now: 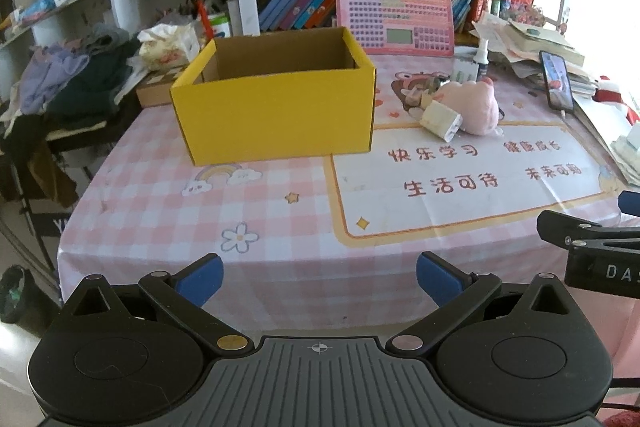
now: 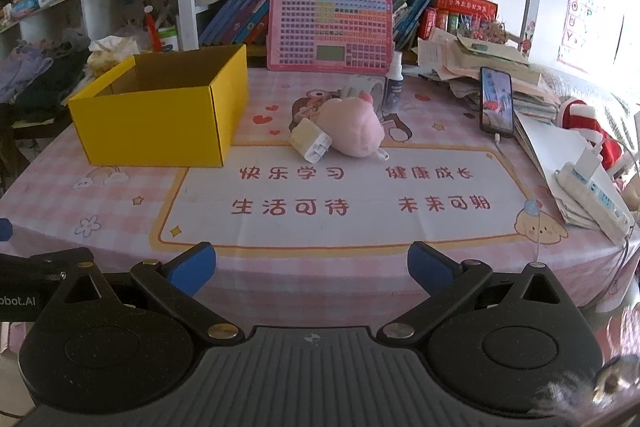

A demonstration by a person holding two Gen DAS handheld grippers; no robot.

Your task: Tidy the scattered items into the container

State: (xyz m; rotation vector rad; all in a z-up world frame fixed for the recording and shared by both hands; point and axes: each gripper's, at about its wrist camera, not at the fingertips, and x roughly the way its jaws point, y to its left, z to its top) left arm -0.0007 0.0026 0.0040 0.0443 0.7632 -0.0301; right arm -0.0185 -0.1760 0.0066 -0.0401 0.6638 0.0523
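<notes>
**A:** Beyond the printed panel of the table mat (image 2: 340,195), toward the far middle of the table, sits your cluster — a pink plush toy (image 2: 354,127) with a white charger block (image 2: 310,143) lying against its left side, and a small spray bottle (image 2: 392,87) standing just behind. The yellow box (image 2: 160,123) is to their left, open-topped and, from what you can see of it, with nothing inside.

**B:** And my grippers?

**A:** Both spread wide and carrying nothing. Your right gripper (image 2: 312,267) hangs over the near edge of the table; your left gripper (image 1: 320,277) does the same, lined up more with the box.

**B:** How will the plush handle?

**A:** Probably light and soft — it should squash under the pads, so close across the fat middle of the body, not an ear. The charger looks rigid, smooth and likely a bit slippery; take it across its flat faces, clear of the end where the pins seem to be.

**B:** The bottle?

**A:** Upright and narrow, so likely easy to tip. Grip the body below the cap. Behind it something pale lies partly hidden; you cannot tell what it is.
</notes>
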